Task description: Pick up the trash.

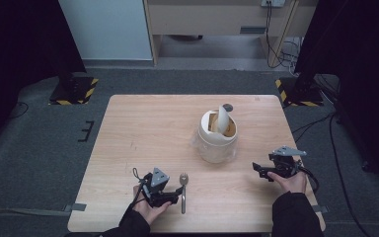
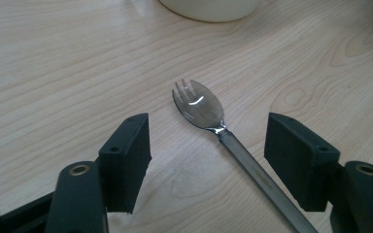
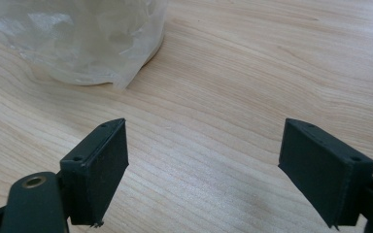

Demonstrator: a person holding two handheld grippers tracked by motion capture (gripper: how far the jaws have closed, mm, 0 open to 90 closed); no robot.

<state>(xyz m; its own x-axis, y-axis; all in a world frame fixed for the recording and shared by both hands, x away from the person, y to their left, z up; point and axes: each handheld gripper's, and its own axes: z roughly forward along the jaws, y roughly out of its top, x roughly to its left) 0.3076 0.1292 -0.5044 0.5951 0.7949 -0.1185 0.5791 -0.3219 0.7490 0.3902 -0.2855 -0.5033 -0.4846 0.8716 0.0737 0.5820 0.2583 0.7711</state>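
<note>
Pale wood: the table carries a cream tub with a peeled-back lid, mid-table.
High view: you hold the left gripper beside a metal spork; your right gripper rests near the tub's right side.
Left gripper view: jaws wide apart, holding nothing — the spork lies between them, handle toward you, likely lined up for a pinch.
Right gripper view: jaws spread, empty; the tub's plastic wrap sits ahead — probably ready to steady it.
</note>
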